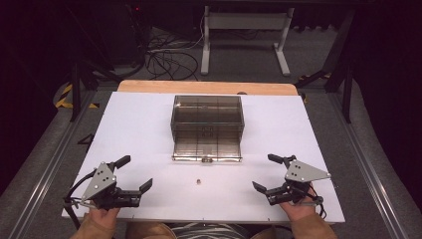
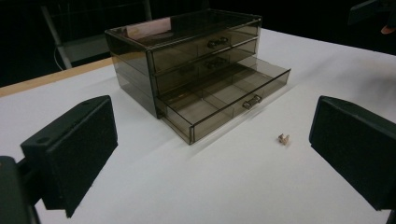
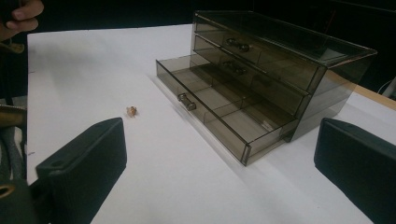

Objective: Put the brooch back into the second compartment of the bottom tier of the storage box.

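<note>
A smoky transparent drawer cabinet (image 1: 207, 119) stands mid-table, three drawers high, with its bottom drawer (image 1: 206, 148) pulled out toward me and its compartments bare. A tiny tan piece (image 1: 198, 181) lies on the white tabletop in front of that drawer; it is also in the left gripper view (image 2: 283, 138) and the right gripper view (image 3: 131, 111). My left gripper (image 1: 135, 173) rests at the near left, jaws wide apart, nothing between them. At the near right my right gripper (image 1: 264, 172) is likewise open and holds nothing. Both point inward toward the cabinet (image 2: 187, 60) (image 3: 275, 60).
The white table (image 1: 139, 124) has a wooden strip (image 1: 206, 87) along its far edge. Beyond it stand a white frame (image 1: 246, 35) and loose cables (image 1: 169, 59) on the floor. Dark stands flank the table on both sides.
</note>
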{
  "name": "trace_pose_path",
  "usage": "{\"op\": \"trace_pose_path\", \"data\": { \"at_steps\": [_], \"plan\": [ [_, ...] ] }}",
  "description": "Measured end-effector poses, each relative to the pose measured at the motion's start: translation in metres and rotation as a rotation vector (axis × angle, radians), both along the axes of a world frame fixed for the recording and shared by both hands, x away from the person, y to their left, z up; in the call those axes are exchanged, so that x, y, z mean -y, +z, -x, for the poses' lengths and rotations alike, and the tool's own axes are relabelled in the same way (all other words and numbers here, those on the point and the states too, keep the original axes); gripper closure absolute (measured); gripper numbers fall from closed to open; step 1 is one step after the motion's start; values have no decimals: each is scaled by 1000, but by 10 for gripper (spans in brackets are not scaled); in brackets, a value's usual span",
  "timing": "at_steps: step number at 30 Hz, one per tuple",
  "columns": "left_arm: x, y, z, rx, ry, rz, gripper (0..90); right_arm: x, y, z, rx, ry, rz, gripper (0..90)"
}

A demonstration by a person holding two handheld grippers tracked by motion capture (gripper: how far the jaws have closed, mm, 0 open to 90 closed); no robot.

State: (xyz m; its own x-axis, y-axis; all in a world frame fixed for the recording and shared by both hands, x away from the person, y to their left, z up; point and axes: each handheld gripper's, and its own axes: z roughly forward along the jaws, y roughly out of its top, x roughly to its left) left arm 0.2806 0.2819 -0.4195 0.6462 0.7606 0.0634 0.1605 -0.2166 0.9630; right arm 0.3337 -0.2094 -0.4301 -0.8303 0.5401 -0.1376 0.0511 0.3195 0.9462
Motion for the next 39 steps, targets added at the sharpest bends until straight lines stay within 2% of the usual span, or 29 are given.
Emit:
{"op": "trace_pose_path", "data": {
  "at_steps": [8, 22, 31, 39],
  "plan": [
    [1, 0, 1, 14, 2, -13, 20, -1, 0, 0, -11, 6, 5, 35],
    [1, 0, 1, 10, -1, -7, 21, -3, 2, 0, -18, 14, 9, 37],
    [1, 0, 0, 8, -1, -8, 22, -13, 6, -4, -33, 25, 44, 47],
    [1, -1, 0, 7, 0, -8, 22, -28, 13, -12, -56, 61, 64, 60]
  ]
}}
